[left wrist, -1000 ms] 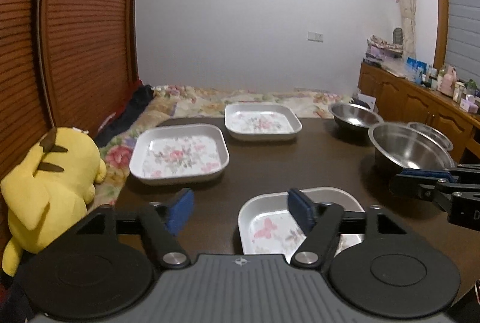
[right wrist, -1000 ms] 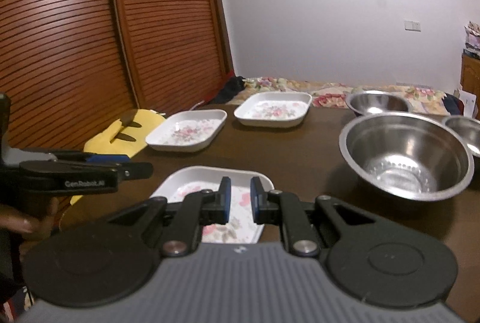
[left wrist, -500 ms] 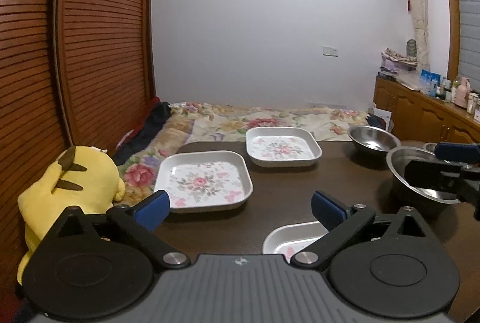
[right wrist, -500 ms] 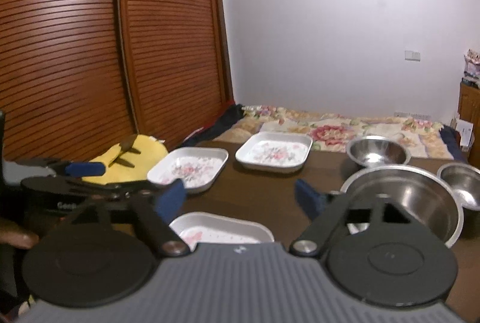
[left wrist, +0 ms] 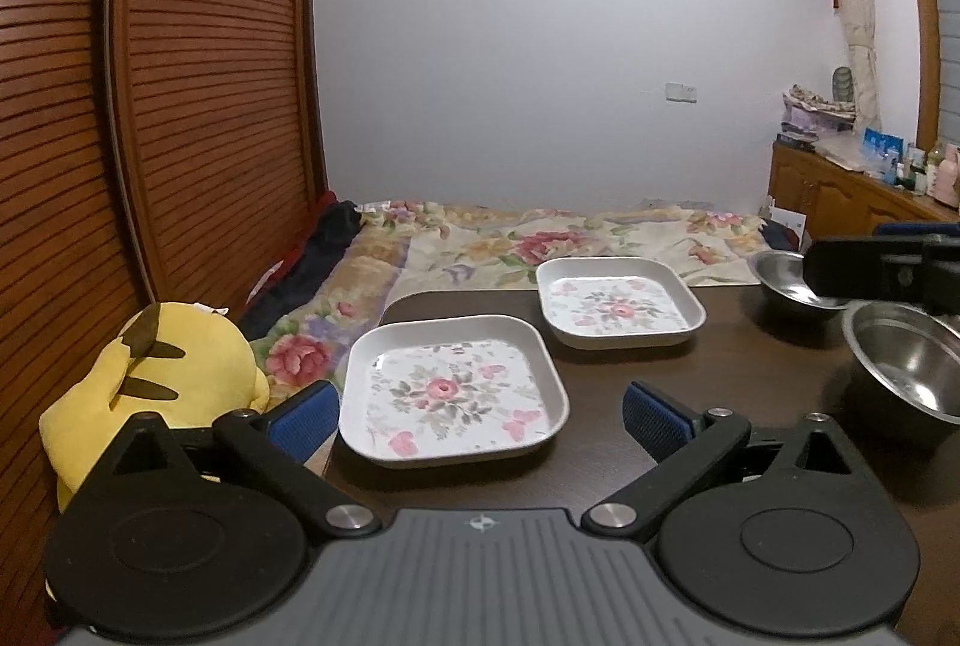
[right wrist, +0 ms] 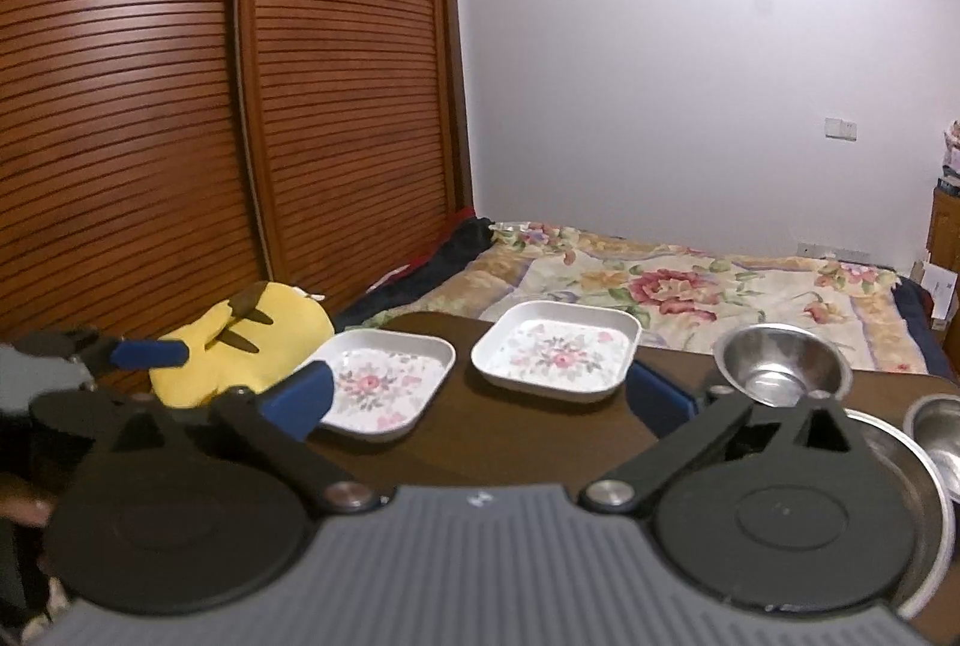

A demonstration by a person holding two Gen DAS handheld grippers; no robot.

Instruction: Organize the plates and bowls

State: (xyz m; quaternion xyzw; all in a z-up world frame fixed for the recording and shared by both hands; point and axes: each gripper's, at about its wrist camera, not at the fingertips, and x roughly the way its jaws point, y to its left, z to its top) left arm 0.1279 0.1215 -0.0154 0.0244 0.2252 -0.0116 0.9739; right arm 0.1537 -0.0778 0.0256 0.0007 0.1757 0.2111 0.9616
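**Both claws now wide open and raised, nothing picked up yet**

Standing here, the change is plain: a second ago the right claw (right wrist: 477, 400) had its blue pads pinched nearly together over a near white dish, and the left claw (left wrist: 477, 409) was only partly spread. Now both stand with jaws far apart and empty, and both have lifted and tipped up, so that near dish has dropped below the edge of either view. It was not carried off in either claw, as far as I can see.

Nearest on the dark brown wooden table (left wrist: 750, 376), just beyond the left claw's pads, sits the white square floral plate (left wrist: 450, 394). On the right, close in, is the large stainless steel bowl (left wrist: 909, 370), and in the right view a smaller steel bowl (right wrist: 936, 430) sits just beside it at the edge of the picture. Further back lies the second white square floral plate (left wrist: 621, 301), with the far round steel bowl (right wrist: 780, 367) to its right. All of these stand apart, none stacked.

Off the table's left side rests a yellow plush toy (left wrist: 156, 376); beyond the far edge is the flowered bedspread (left wrist: 540, 244).

I'd judge the sorting has barely begun: the open, raised claws look readied for a first grasp, likely the near plate on the left and a bowl on the right.
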